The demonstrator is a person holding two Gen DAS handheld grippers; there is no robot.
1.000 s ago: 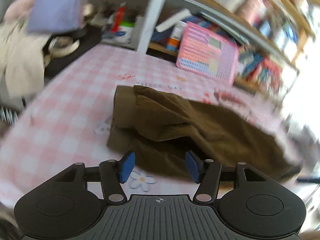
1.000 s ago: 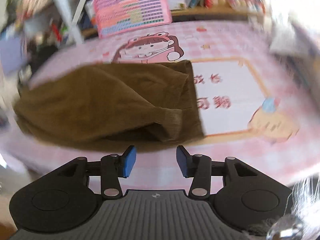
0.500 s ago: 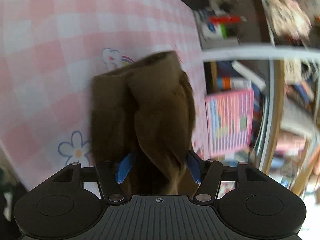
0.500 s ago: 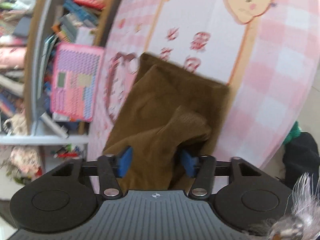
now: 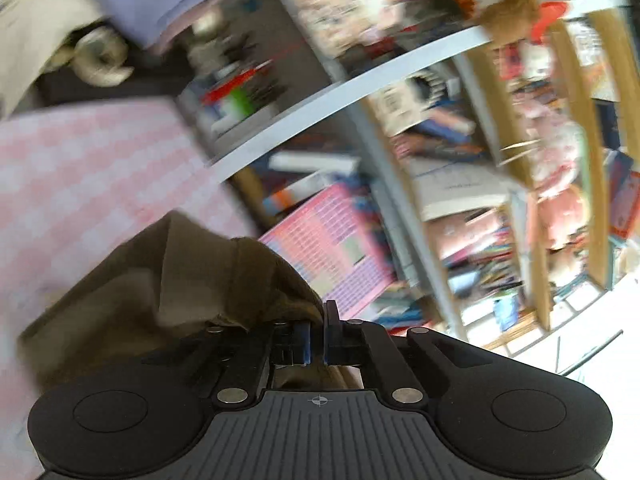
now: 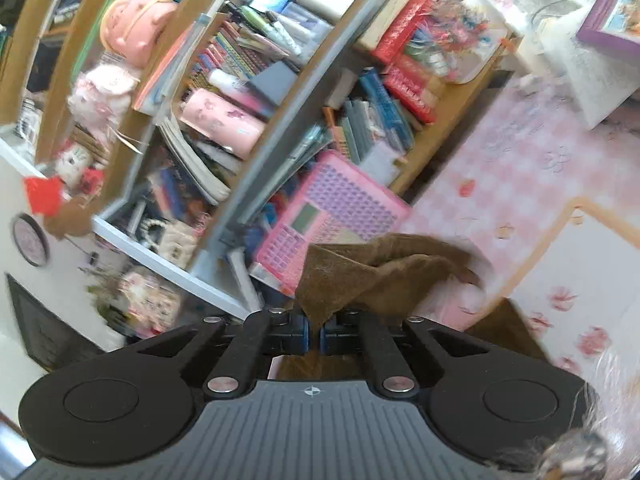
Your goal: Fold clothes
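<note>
The soft brown corduroy garment (image 5: pixel 168 280) hangs limp above the pink checked tablecloth (image 5: pixel 80 168). We have our left gripper (image 5: pixel 316 334) and right gripper (image 6: pixel 315 330) each clenched on an edge; it looks light and floppy, so edge grips suit it.

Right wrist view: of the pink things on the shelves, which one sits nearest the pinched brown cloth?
The pink keypad toy, flat with rows of purple keys and leaning at the shelf's foot just behind the brown cloth. The pink bag and pink patterned case sit higher.
</note>
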